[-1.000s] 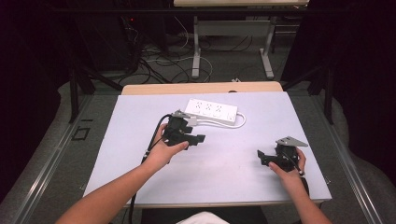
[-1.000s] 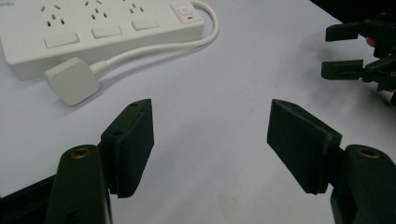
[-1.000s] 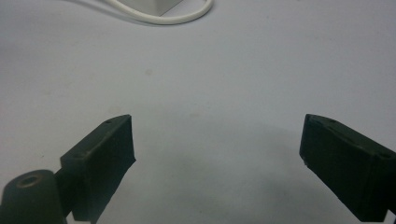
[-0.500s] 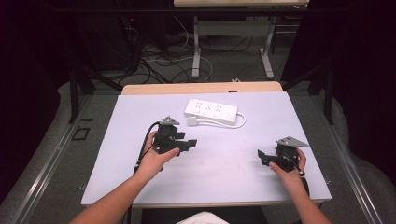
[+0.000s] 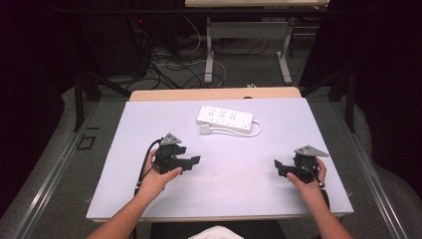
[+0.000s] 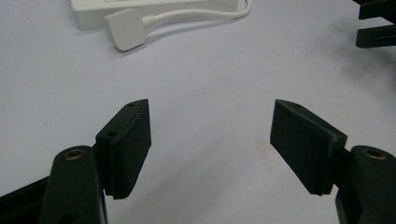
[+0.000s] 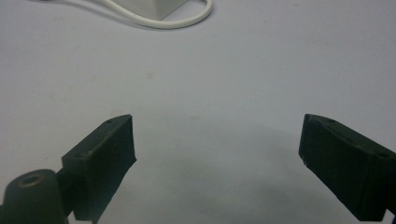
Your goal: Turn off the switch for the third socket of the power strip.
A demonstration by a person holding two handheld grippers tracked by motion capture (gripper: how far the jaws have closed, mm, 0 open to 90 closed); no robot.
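A white power strip (image 5: 224,118) lies at the back middle of the white table (image 5: 229,164), its white cable (image 5: 249,133) looped at its right end and its flat plug (image 5: 204,129) lying beside it. The plug (image 6: 126,29) and the strip (image 6: 154,7) appear at the top of the left gripper view. My left gripper (image 5: 195,160) is held low at the left middle, open and empty, jaws wide apart (image 6: 210,140). At the right, my right gripper (image 5: 277,165) is open too, nothing between its jaws (image 7: 217,158). The cable loop (image 7: 163,18) lies ahead of it.
A wooden table edge (image 5: 214,93) runs behind the white top. Beyond it are table legs and cables on the floor (image 5: 209,64). The right gripper's jaws (image 6: 376,23) show at the top right of the left gripper view.
My left gripper has drawn back from beside the power strip toward the near left of the table. The right gripper has stayed put.
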